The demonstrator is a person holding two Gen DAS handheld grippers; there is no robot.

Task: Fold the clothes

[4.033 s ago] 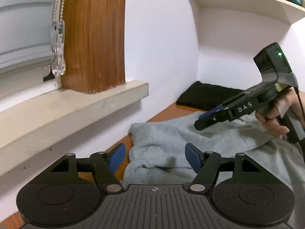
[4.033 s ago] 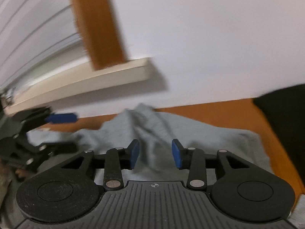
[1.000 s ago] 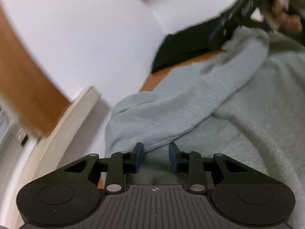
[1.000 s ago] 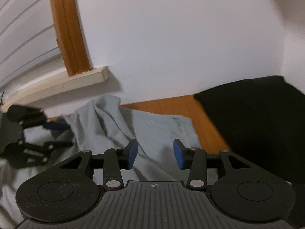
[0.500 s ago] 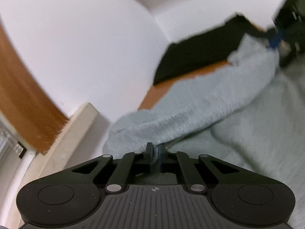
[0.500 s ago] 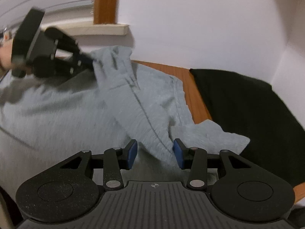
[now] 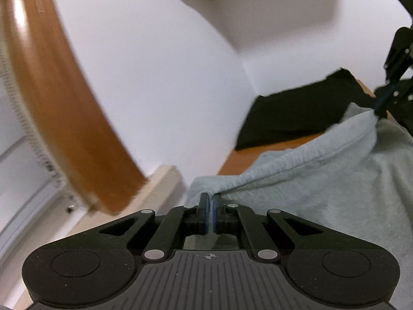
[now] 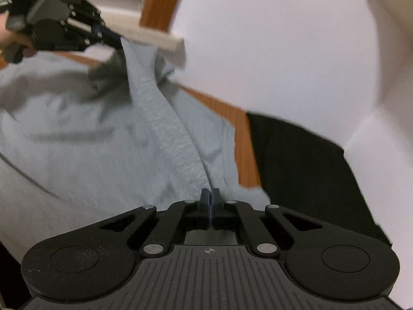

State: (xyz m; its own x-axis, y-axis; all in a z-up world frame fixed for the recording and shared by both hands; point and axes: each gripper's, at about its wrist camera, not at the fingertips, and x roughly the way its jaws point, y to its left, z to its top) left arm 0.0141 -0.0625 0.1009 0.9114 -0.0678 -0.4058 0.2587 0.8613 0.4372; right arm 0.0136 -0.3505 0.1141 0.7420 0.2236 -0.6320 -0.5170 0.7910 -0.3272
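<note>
While no readable writing or brand shows on either tool in these views, both grippers are clamped on the same grey sweatshirt point(image 7: 322, 188). Left gripper point(image 7: 211, 213): blue pads pressed together, thin fold of grey fabric pinched between them, near the pale window ledge point(image 7: 160, 186). Right gripper point(image 8: 209, 205): pads likewise closed tight on a ribbed edge of the sweatshirt point(image 8: 167, 134). That fabric edge runs as a taut raised ridge from one gripper to the other; in the right wrist view the left gripper point(image 8: 113, 40) sits at the far end of it, top left, a hand point(image 8: 6, 37) partly seen behind it. Rest of the sweatshirt lies spread on the orange-brown wooden tabletop point(image 8: 242, 139). Black garment point(image 8: 309, 170) lies on the table beside the sweatshirt, toward the white wall corner. Wooden window frame point(image 7: 56, 108) rises above the ledge. Both views motion-blurred.
</note>
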